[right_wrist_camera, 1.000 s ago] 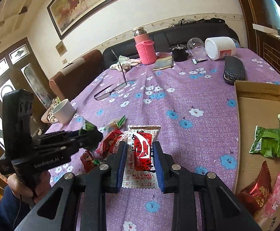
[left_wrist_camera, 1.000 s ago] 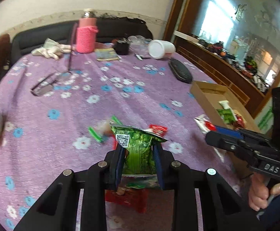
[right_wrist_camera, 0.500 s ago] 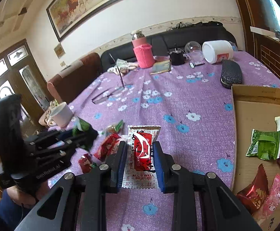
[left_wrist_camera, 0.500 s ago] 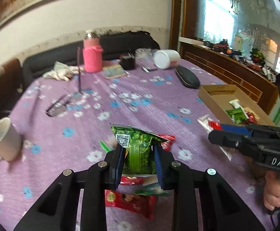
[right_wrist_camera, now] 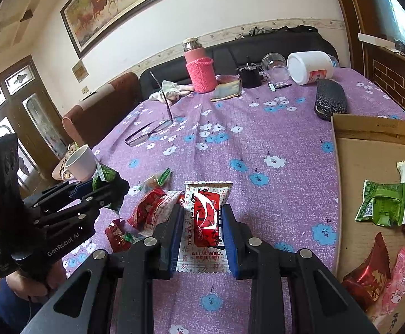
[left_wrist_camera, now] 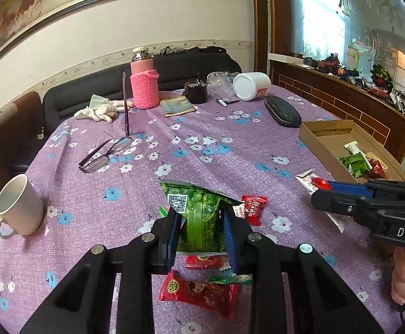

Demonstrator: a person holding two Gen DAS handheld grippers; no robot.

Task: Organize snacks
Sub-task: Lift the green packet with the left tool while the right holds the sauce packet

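Observation:
My left gripper (left_wrist_camera: pixel 201 217) is shut on a green snack packet (left_wrist_camera: pixel 199 217) and holds it above the purple flowered tablecloth. My right gripper (right_wrist_camera: pixel 203 214) is shut on a white and red snack packet (right_wrist_camera: pixel 204 220), also lifted off the table. The right gripper shows in the left wrist view (left_wrist_camera: pixel 322 192) with the packet (left_wrist_camera: pixel 312 181) sticking out. The left gripper shows in the right wrist view (right_wrist_camera: pixel 113 186). Loose red and green snacks (left_wrist_camera: pixel 199 292) lie under my left gripper. A cardboard box (right_wrist_camera: pixel 375 167) on the right holds several snacks (right_wrist_camera: pixel 380 203).
A white mug (left_wrist_camera: pixel 18 208) stands at the left edge. Glasses (left_wrist_camera: pixel 105 156), a pink bottle (left_wrist_camera: pixel 144 83), a cloth (left_wrist_camera: pixel 99 110), a notebook (left_wrist_camera: pixel 177 105), a black cup (left_wrist_camera: pixel 197 91), a white jar (left_wrist_camera: pixel 251 86) and a black case (left_wrist_camera: pixel 282 111) lie further back.
Both grippers have risen with their packets still held. The left gripper's view has tilted up, showing more of the wall and picture.

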